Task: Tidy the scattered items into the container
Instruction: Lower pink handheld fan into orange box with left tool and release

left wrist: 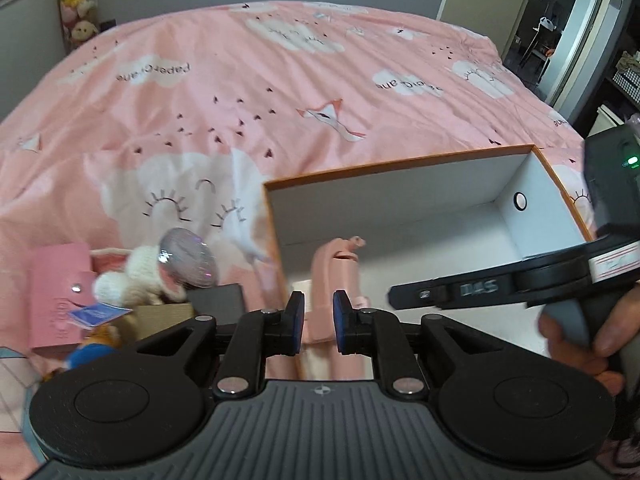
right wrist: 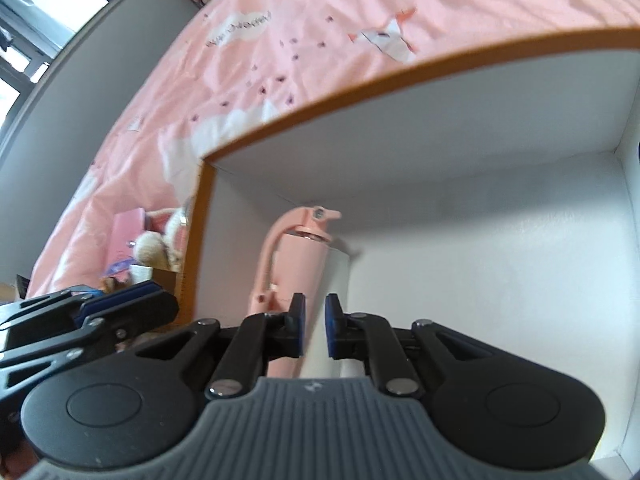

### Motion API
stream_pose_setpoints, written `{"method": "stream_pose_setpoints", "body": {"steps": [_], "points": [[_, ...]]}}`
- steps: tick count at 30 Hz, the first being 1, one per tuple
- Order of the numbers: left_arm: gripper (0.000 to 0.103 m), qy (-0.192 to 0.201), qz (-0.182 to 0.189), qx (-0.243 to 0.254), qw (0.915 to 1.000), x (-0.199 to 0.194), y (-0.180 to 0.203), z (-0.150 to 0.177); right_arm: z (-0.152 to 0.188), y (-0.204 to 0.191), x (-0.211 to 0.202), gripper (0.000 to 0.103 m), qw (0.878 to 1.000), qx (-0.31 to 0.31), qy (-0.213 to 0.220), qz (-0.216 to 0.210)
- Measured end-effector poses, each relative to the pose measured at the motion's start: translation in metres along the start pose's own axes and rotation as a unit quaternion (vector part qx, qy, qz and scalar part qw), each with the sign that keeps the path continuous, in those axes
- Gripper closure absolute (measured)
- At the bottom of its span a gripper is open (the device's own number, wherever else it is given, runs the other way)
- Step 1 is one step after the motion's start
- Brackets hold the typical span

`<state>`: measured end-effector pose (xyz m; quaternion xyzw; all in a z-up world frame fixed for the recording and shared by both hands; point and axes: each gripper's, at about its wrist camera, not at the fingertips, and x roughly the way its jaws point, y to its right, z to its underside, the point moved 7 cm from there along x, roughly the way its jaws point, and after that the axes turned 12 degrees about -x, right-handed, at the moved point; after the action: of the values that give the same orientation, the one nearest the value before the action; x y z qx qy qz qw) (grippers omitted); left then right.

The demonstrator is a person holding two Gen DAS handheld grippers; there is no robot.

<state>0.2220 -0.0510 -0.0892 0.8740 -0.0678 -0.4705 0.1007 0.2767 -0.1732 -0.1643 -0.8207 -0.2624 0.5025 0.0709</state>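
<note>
We note the pink bottle [right wrist: 298, 276] lying inside the white box [left wrist: 400, 200], close against the wall at the left-hand end, its long axis running straight away from both grippers with the capped, looped end farthest from us. The right gripper [right wrist: 315, 330] sits inside the box, directly behind the bottle's near end; its jaws are nearly together with a narrow gap, and we see nothing between the pads, the bottle lying just beyond and slightly left of them. The left gripper [left wrist: 319, 322] hovers over the box's left wall, jaws likewise drawn close with a slim gap and empty; the bottle shows through that gap, below and ahead. So the bottle appears placed, and we judge neither gripper is gripping it. What remains lies to the left of the left gripper, outside the box: a white knitted plush [left wrist: 138, 276], a clear glittery disc [left wrist: 188, 258] resting against it, a pink snap wallet [left wrist: 60, 292] further left, and a dark flat box [left wrist: 218, 300] nearest the container wall. The left gripper is clearly nearer this pile; the right would have to cross the wall. We judge the next pick falls to the left gripper, swinging leftward and down, jaws needing to widen first.
</note>
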Motion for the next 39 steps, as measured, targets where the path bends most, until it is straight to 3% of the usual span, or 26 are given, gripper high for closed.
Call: {"method": "stream_pose_setpoints", "body": {"steps": [8,11,25,30,39], "points": [[0.086,0.0,-0.005,-0.024,0.9997,-0.006,-0.021,0.002,-0.003,-0.023,0.0,0.082,0.999,-0.025,-0.001,-0.02],[0.086,0.002,-0.001,-0.028,0.9996,-0.008,-0.025,0.003,0.0,-0.02,0.005,0.087,1.0,-0.026,-0.013,-0.002],[0.086,-0.004,0.011,-0.044,0.999,-0.004,-0.033,0.004,0.002,0.0,0.026,0.093,0.996,-0.045,-0.048,0.063],[0.086,-0.003,0.01,-0.049,0.9987,-0.003,-0.037,0.003,0.001,0.002,0.041,0.097,0.995,-0.052,-0.053,0.061],[0.086,-0.007,0.01,-0.052,0.9986,0.001,-0.04,0.003,-0.013,-0.027,0.047,0.098,0.991,-0.123,-0.031,0.05]]}}
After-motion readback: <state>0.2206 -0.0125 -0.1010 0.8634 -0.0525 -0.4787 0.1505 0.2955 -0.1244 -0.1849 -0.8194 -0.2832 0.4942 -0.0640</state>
